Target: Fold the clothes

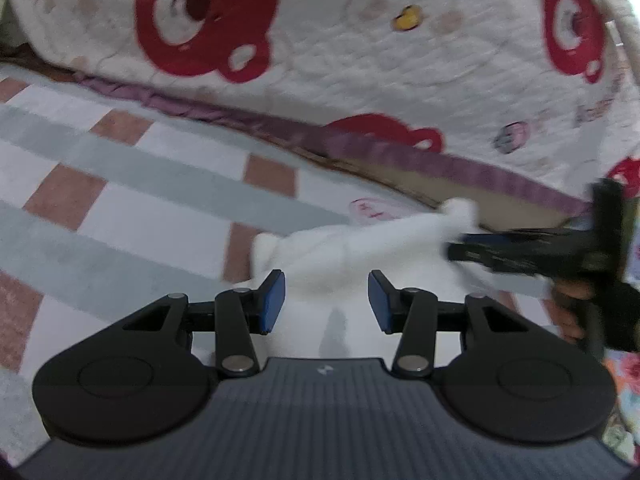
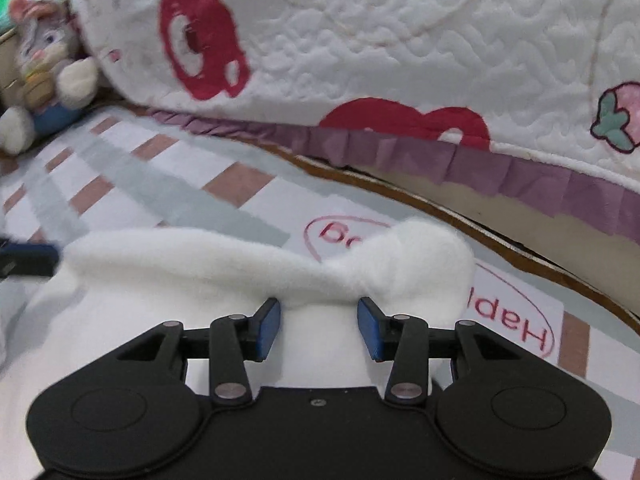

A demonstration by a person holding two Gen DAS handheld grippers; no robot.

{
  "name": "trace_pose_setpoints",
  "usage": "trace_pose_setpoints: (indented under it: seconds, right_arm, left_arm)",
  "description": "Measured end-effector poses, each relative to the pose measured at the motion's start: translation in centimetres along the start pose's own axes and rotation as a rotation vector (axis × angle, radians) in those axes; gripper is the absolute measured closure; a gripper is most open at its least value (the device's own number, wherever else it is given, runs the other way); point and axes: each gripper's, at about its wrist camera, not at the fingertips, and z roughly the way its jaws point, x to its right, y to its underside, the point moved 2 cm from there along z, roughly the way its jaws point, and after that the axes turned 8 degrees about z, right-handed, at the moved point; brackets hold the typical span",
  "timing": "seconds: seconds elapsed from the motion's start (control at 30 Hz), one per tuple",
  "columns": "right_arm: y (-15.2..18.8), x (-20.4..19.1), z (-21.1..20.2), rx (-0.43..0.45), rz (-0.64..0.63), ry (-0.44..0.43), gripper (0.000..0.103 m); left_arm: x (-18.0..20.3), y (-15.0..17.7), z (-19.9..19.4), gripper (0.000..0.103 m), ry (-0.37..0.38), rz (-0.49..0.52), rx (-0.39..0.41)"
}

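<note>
A white fleece garment [image 1: 360, 256] lies crumpled on the checked bed sheet [image 1: 120, 184]. My left gripper [image 1: 327, 302] hovers over its near part, blue pads apart and not pressing on the cloth. In the right wrist view the same garment [image 2: 224, 272] has a raised fold with a rounded lump at its right end. My right gripper [image 2: 319, 328] stands open just before that fold, nothing pinched between its pads. The right gripper [image 1: 456, 248] also shows blurred at the right of the left wrist view, beside the garment's far corner. A dark part of the left gripper [image 2: 28, 260] peeks in at the left edge.
A white quilt [image 2: 400, 40] with red bear prints and a purple ruffle [image 2: 480, 164] rises behind the garment. A wooden edge [image 2: 460, 216] runs under it. A plush toy [image 2: 44, 64] sits at the far left. Red lettering [image 2: 516, 324] is printed on the sheet.
</note>
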Motion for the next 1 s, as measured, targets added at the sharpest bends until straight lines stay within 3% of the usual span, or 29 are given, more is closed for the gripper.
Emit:
trace_pose_setpoints:
  seconds: [0.07, 0.17, 0.2, 0.27, 0.3, 0.33, 0.37, 0.43, 0.53, 0.63, 0.73, 0.83, 0.93, 1.0]
  right_arm:
    - [-0.6, 0.5, 0.8, 0.016, 0.053, 0.004, 0.054]
    - [-1.4, 0.8, 1.4, 0.011, 0.086, 0.034, 0.054]
    - [-1.5, 0.8, 1.4, 0.009, 0.092, 0.037, 0.054]
    - [-1.8, 0.9, 1.3, 0.007, 0.106, 0.043, 0.054]
    - [-1.7, 1.0, 0.4, 0.028, 0.126, 0.043, 0.052]
    - [-1.5, 1.1, -0.4, 0.049, 0.147, 0.043, 0.050]
    - [-1.2, 1.3, -1.6, 0.072, 0.164, 0.036, 0.050]
    - [-0.4, 1.7, -3.3, 0.076, 0.182, -0.008, 0.050]
    - [1.1, 2.4, -4.8, 0.029, 0.223, -0.083, 0.050]
    - [3.0, 3.2, -5.8, -0.019, 0.301, -0.149, 0.049]
    - [5.1, 3.4, -6.1, -0.079, 0.335, -0.187, 0.049]
    - [7.3, 3.2, -6.1, -0.148, 0.328, -0.188, 0.049]
    - [9.0, 2.2, -6.7, -0.196, 0.200, -0.167, 0.046]
    - [9.9, 2.2, -7.4, -0.208, 0.188, -0.189, 0.043]
  left_arm:
    - [0.6, -0.1, -0.2, 0.054, 0.051, 0.028, -0.001]
    - [0.7, 0.4, 0.5, 0.052, 0.011, 0.041, -0.044]
    - [0.4, 0.7, 0.9, 0.052, -0.024, 0.032, -0.068]
    - [0.1, 1.2, 1.4, 0.051, -0.218, 0.069, -0.142]
    - [0.3, 1.3, 1.5, 0.041, -0.325, 0.132, -0.167]
    - [0.7, 1.3, 1.3, 0.039, -0.381, 0.196, -0.163]
    - [0.8, 1.1, 0.8, 0.039, -0.384, 0.206, -0.146]
    - [0.3, 0.7, -0.2, 0.040, -0.318, 0.123, -0.126]
    - [-1.3, 0.5, -1.4, 0.040, -0.155, -0.043, -0.105]
    - [-2.1, 1.6, -1.8, 0.040, -0.070, -0.098, -0.170]
    - [-2.8, 2.9, -2.0, 0.040, -0.034, -0.171, -0.241]
    - [-3.3, 3.5, -2.0, 0.040, -0.069, -0.219, -0.250]
    - [-2.7, 3.9, -1.7, 0.039, -0.049, -0.218, -0.265]
    - [-2.4, 4.3, -1.5, 0.039, -0.001, -0.242, -0.290]
